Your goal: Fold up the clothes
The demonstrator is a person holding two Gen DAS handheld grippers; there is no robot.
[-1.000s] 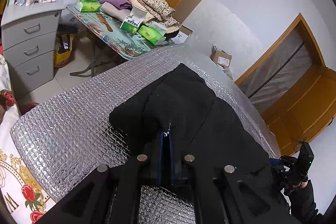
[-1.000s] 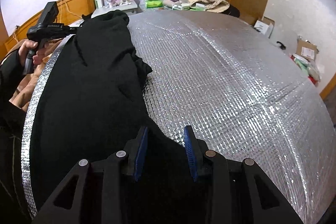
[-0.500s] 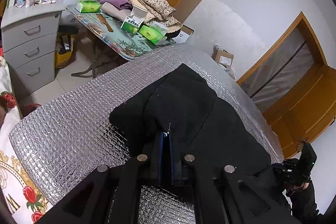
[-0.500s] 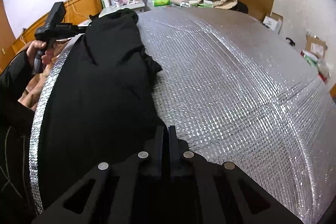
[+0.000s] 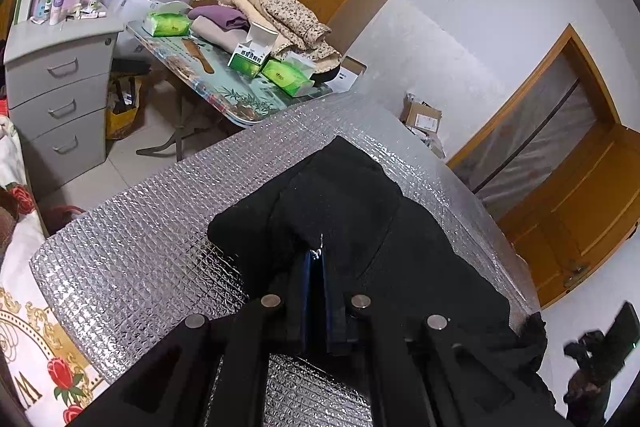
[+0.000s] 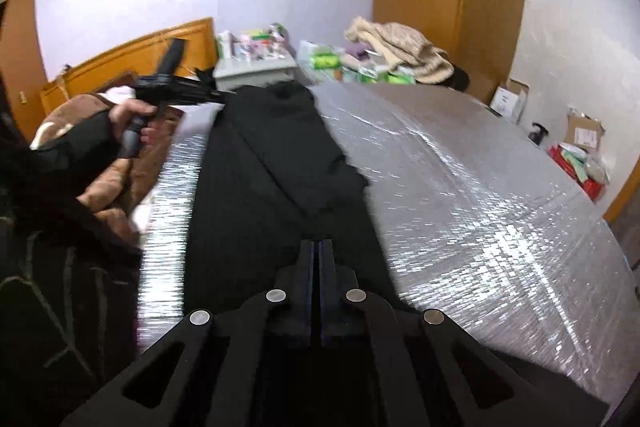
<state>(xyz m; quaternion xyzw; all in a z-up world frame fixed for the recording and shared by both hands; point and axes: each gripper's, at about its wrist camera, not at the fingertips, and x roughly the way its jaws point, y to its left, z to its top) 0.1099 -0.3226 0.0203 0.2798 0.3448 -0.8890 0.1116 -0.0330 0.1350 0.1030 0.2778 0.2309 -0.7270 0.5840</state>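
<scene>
The left gripper point(image 5: 315, 259), at six o'clock in the left wrist view, is pinching the near edge of the black garment point(image 5: 360, 211), its jaws nearly together on the cloth. The garment is lying lengthwise along one side of the silver quilted table cover point(image 5: 132, 247), one part doubled over towards twelve o'clock. At six o'clock in the right wrist view, the right gripper point(image 6: 319, 251) is closing flat on the garment's other end, cloth apparently caught. Judging by this, folding is only beginning; most folds remain.
</scene>
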